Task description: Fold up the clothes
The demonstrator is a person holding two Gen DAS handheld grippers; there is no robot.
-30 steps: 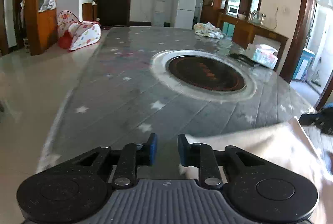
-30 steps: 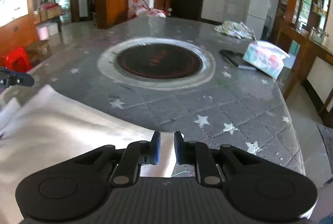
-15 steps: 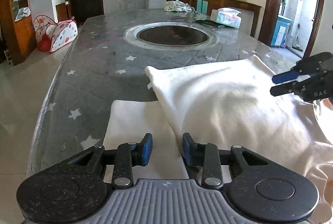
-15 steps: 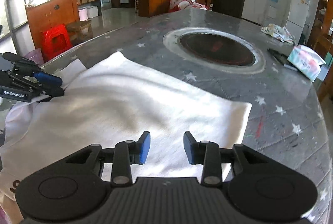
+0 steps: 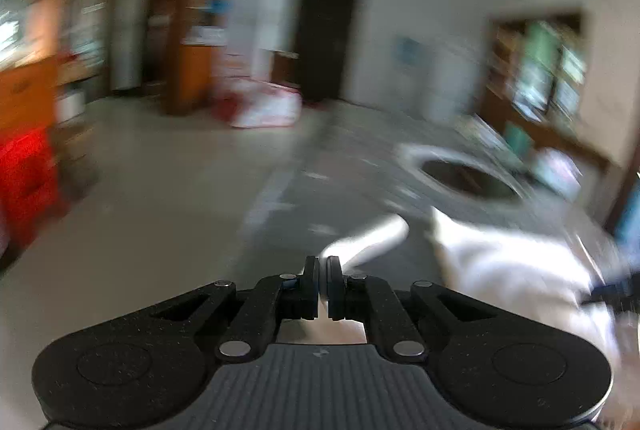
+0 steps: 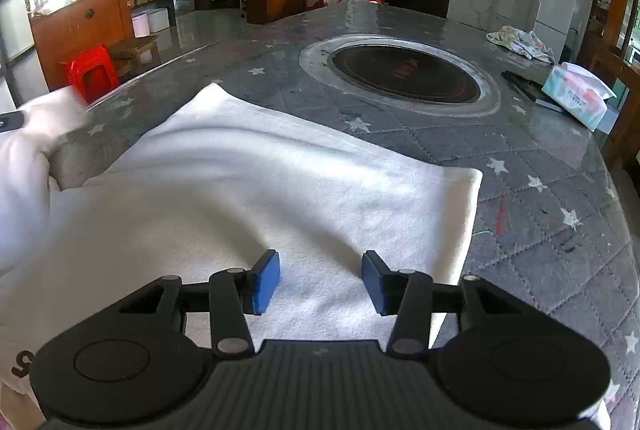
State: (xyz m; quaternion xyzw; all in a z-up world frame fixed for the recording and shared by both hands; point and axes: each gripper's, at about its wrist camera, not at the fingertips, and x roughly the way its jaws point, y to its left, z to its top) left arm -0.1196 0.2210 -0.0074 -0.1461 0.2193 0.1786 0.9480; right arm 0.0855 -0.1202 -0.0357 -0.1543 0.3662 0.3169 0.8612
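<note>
The white garment (image 6: 248,182) lies spread over the near end of the grey star-patterned counter (image 6: 540,158), its far corner pointing toward the round inset hob (image 6: 404,74) at the counter's middle and its right-hand edge running back toward the near right edge. The step in hand looks like a sleeve or side fold: the left tool (image 5: 322,284) has just closed fully, and in its blurred view a strip of white cloth shows right at the pinched tips, so it seems to grip a sleeve or edge of the garment, though the smear leaves the exact hold uncertain. In the right wrist view that same stretch of cloth rises in a blurred hump at the counter's near left edge. The right tool (image 6: 320,282) has just been opening and now stands apart, its blue pads (image 6: 266,280) hovering over flat cloth near the garment's near right corner with nothing pinched between them. The next move, as I judge it, calls for the left tool to carry its held portion across onto the body of the garment and lay it flat, while the right tool either pins the cloth against sliding or takes the near right corner. The risk is the loose fabric bunching instead of creasing cleanly.
</note>
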